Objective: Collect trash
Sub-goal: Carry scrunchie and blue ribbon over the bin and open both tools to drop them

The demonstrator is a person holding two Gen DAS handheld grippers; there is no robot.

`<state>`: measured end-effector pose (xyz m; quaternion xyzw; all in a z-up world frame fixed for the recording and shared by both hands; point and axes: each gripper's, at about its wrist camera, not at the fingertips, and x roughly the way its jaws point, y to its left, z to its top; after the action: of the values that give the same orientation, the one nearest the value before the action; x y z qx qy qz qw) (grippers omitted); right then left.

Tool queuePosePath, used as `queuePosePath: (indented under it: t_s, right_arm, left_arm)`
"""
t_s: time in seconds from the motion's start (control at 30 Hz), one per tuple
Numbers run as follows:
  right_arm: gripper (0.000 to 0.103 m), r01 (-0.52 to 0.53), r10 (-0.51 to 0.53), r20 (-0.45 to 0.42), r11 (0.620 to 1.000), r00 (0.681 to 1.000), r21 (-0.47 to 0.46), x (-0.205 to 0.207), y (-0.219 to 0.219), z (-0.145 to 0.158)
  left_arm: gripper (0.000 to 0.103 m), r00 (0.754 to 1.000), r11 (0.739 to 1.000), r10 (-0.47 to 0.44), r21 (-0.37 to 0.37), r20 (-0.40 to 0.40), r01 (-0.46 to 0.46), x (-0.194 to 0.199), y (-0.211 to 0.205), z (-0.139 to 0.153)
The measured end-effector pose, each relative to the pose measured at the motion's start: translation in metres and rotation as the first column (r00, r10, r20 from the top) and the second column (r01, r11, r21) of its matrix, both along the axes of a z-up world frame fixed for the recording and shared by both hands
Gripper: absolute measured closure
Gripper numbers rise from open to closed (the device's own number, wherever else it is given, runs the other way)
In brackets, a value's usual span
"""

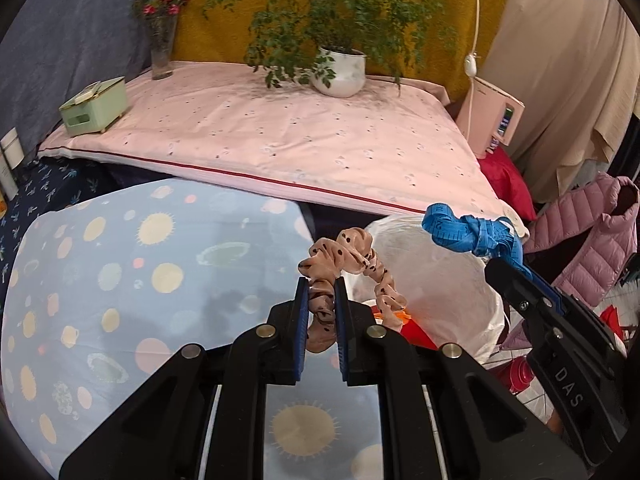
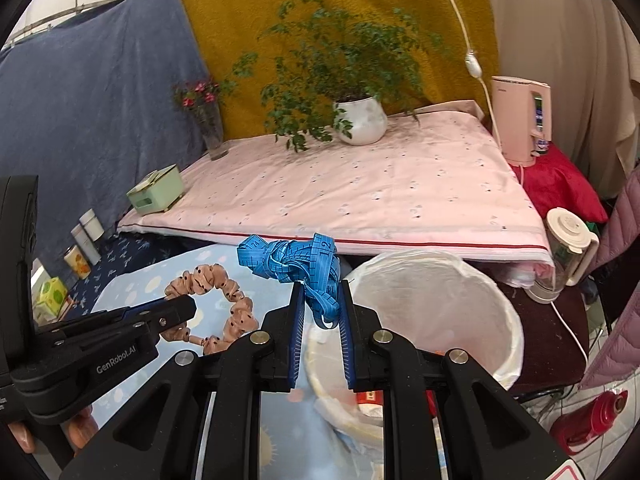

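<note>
Both pieces are being carried to the lined bin (image 2: 436, 312) at lower right. The left gripper (image 1: 322, 286) fingers are clamping the spotted scrunchie (image 1: 352, 260); the right gripper (image 2: 320, 292) fingers are pinching the blue tape measure (image 2: 292, 260); neither is dropped in yet

- I read "DAS" in pale letters on the black body of the right hand-held gripper (image 1: 505, 270).
- I read "GenRobot.AI" on the side of the left hand-held gripper (image 2: 182, 312).
- I make out "12" printed on the blue measuring tape (image 2: 296, 266).

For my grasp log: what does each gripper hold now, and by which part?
Left gripper pinches the spotted scrunchie at one section of its ring. Right gripper clamps the bundled blue tape measure by its lower hanging loops.
</note>
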<state>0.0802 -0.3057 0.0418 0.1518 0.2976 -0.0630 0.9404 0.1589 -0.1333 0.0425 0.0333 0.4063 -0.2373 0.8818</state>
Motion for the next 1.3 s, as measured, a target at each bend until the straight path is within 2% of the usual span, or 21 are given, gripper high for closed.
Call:
queuePosePath:
  t_s: [0.43,0.93,1.2,1.3]
  right_arm:
    - [0.088,0.06,-0.06,0.003,0.998,0.998,0.022,-0.018,-0.04,-0.004]
    - [0.087,0.082,-0.082,-0.011,0.996,0.997,0.041,-0.021,-0.06,-0.014]
    - [0.087,0.092,-0.091,-0.024,0.995,0.996,0.044,-0.014,-0.068,-0.02]
    - [0.087,0.093,-0.092,-0.029,0.995,0.995,0.039,-0.01,-0.068,-0.023]
  left_arm:
    - [0.091,0.998,0.998,-0.069,0.009,-0.003,0.069,-0.015,-0.045,0.0]
    - [0.09,0.994,0.994,-0.108,0.026,-0.026,0.109,-0.018,-0.074,-0.01]
    - [0.087,0.993,0.993,-0.118,0.03,-0.019,0.118,-0.016,-0.083,-0.014]
    - [0.079,0.993,0.993,-0.116,0.031,-0.017,0.116,-0.014,-0.085,-0.016]
